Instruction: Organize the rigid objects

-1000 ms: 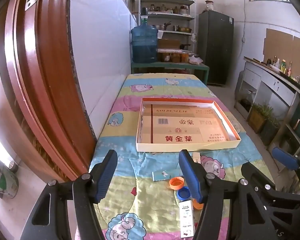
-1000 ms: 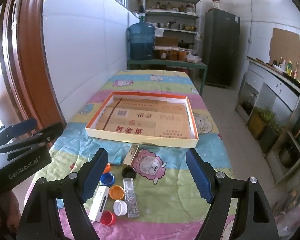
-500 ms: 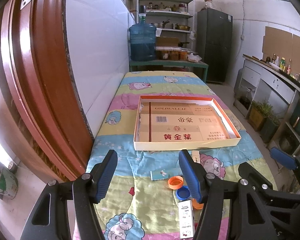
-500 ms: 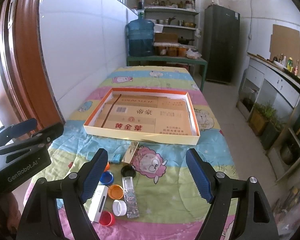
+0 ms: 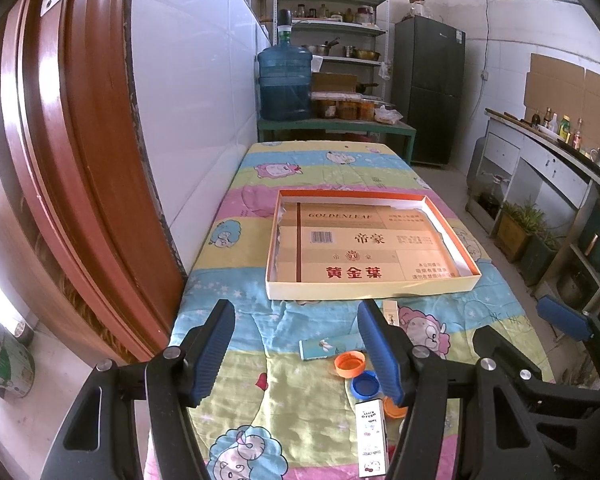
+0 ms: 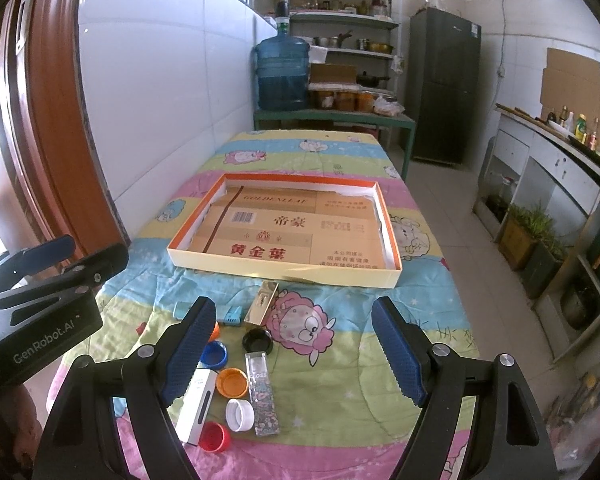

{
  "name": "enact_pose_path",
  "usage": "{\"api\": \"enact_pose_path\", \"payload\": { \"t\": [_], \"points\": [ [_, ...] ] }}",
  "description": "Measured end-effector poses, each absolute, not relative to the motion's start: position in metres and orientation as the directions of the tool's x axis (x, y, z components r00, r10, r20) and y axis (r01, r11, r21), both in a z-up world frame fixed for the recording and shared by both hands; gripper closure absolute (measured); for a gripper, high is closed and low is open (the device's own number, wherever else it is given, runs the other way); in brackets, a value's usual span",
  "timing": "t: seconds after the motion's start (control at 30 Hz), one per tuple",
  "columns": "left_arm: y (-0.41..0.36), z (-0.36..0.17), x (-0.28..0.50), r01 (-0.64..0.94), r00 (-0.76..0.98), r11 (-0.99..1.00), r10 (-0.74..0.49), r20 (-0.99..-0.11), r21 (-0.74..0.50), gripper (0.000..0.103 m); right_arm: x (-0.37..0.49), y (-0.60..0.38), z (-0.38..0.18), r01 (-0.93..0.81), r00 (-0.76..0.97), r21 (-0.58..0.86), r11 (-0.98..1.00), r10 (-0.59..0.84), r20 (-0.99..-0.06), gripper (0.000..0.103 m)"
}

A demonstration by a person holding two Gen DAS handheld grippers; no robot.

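Both grippers, left gripper [image 5: 296, 350] & right gripper [image 6: 292, 350], spread wide, empty. Caps like the orange cap [image 6: 232, 382] near the tray [image 6: 284, 270]: prob light, stiff, slippery; pinch across rim.

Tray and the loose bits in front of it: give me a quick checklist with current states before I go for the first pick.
1. Left gripper open, holding nothing: ok.
2. Right gripper open, holding nothing: ok.
3. Tray has room; only flat cardboard lines it: ok.
4. Pieces within view: white box, clear gloss box, gold box, black cap, white cap, red cap: ok.
5. Pieces spaced for a clean pinch: not ok, the caps and boxes crowd together.
6. Teal box fully visible: not ok, a finger covers one end.
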State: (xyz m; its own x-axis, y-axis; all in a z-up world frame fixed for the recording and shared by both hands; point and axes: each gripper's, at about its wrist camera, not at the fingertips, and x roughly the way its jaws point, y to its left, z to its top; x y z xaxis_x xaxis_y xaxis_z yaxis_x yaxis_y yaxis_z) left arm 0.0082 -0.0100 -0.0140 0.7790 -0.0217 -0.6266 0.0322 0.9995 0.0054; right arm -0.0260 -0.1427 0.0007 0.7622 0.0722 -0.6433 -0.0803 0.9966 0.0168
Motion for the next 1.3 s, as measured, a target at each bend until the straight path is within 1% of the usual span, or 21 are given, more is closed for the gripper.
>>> {"api": "enact_pose_path", "payload": {
  "t": [1.3],
  "points": [
    [-0.0162, -0.0182, 0.0069, 0.037, 0.771, 0.999, -0.029, -0.636, -0.002, 0.039, -0.0243, -0.1387, -0.0043, -0.083, 0.757, 0.014, 0.996, 0.073, -0.65, 0.022]
  ]
}}
